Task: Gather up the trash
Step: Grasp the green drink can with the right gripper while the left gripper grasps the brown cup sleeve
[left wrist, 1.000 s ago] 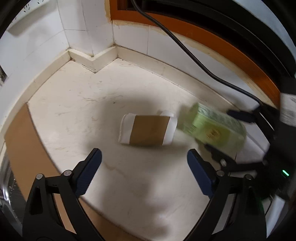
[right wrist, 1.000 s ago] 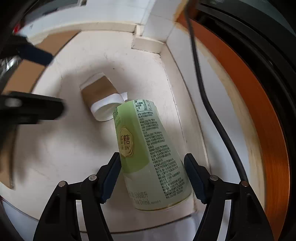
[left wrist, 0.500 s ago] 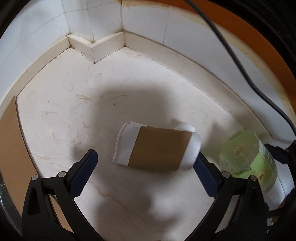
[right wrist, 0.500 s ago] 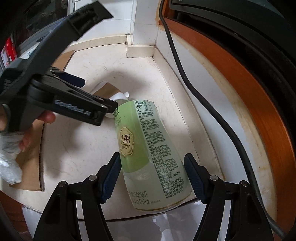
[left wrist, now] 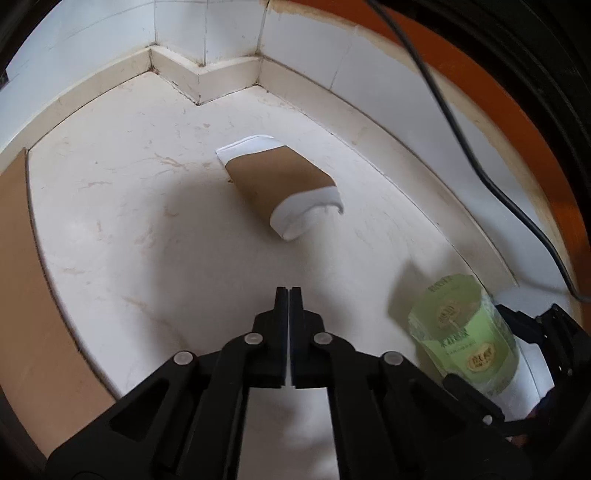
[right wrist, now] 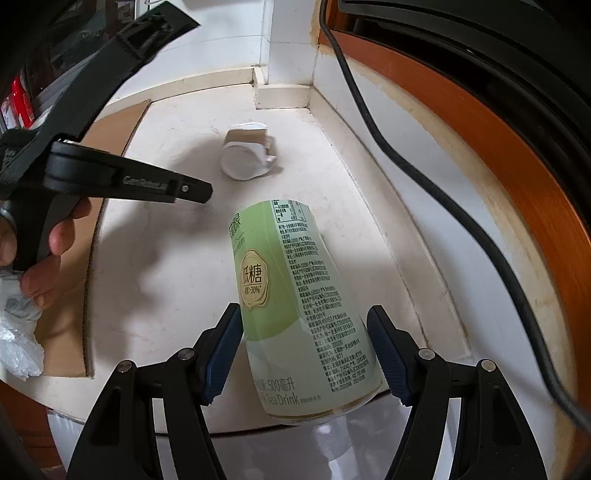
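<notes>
A crushed paper cup (left wrist: 284, 184) with a brown sleeve lies on its side on the pale stone ledge (left wrist: 155, 229); it also shows in the right wrist view (right wrist: 245, 157). My left gripper (left wrist: 289, 295) is shut and empty, a little short of the cup. My right gripper (right wrist: 304, 354) is shut on a green tea bottle (right wrist: 295, 299) and holds it above the ledge's near end. The bottle also shows at the lower right of the left wrist view (left wrist: 465, 328).
Tiled walls (left wrist: 207, 33) meet in a corner behind the cup. A black cable (right wrist: 417, 162) runs along an orange frame (right wrist: 498, 147) at the right. Cardboard (left wrist: 22, 258) lies at the ledge's left. A crumpled plastic bag (right wrist: 14, 332) hangs by the left hand.
My left gripper has shut from wide open and drawn back from the cup. The cup has turned, its white rim now toward me. The right gripper still holds the bottle.
</notes>
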Available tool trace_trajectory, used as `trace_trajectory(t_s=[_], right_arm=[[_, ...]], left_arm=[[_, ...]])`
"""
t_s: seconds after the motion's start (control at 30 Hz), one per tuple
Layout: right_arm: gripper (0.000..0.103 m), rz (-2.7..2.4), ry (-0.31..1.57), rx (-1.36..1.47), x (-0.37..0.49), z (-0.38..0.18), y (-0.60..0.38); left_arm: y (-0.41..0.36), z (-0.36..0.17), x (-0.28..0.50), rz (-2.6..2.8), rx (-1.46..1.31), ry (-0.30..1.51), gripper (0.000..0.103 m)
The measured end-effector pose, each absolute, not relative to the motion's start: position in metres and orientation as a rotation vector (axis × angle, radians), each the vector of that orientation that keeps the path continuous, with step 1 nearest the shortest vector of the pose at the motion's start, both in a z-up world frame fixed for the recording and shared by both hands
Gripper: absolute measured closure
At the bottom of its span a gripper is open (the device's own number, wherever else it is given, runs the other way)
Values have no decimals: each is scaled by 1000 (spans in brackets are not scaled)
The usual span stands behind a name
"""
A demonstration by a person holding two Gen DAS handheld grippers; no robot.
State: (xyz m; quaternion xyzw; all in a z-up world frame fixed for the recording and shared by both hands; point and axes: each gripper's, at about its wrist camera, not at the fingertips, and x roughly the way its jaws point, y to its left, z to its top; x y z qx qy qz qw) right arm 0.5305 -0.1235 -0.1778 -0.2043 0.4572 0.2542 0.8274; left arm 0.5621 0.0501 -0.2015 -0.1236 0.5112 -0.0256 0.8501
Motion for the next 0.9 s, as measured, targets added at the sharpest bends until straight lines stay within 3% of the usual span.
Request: trace_trajectory(t_s=[0.23, 0.27, 0.3, 0.37, 0.4, 0.6, 0.83, 0.9], right_arm=[[34, 544, 937, -403, 518, -165, -118], [34, 541, 930, -394, 517, -163, -118], [34, 536, 925, -386, 517, -160, -118], [34, 524, 912, -357, 520, -155, -120], [34, 520, 905, -344, 522, -153, -120], [34, 471, 882, -261, 531, -147, -125], [35, 456, 873, -195, 536, -149, -123], [35, 457, 877, -197, 529, -152, -127]], left_arm=[[65, -178, 547, -37, -319, 1050, 103], [68, -176, 550, -36, -343, 1053, 96], [71, -174, 553, -44, -378, 1057, 86], [74, -171, 557, -33, -407, 1053, 14], [75, -168, 560, -14, -414, 1036, 5], [75, -164, 584, 50, -474, 980, 4], [82, -196, 621, 188, -519, 1000, 5], [80, -202, 626, 210, -501, 1009, 13]])
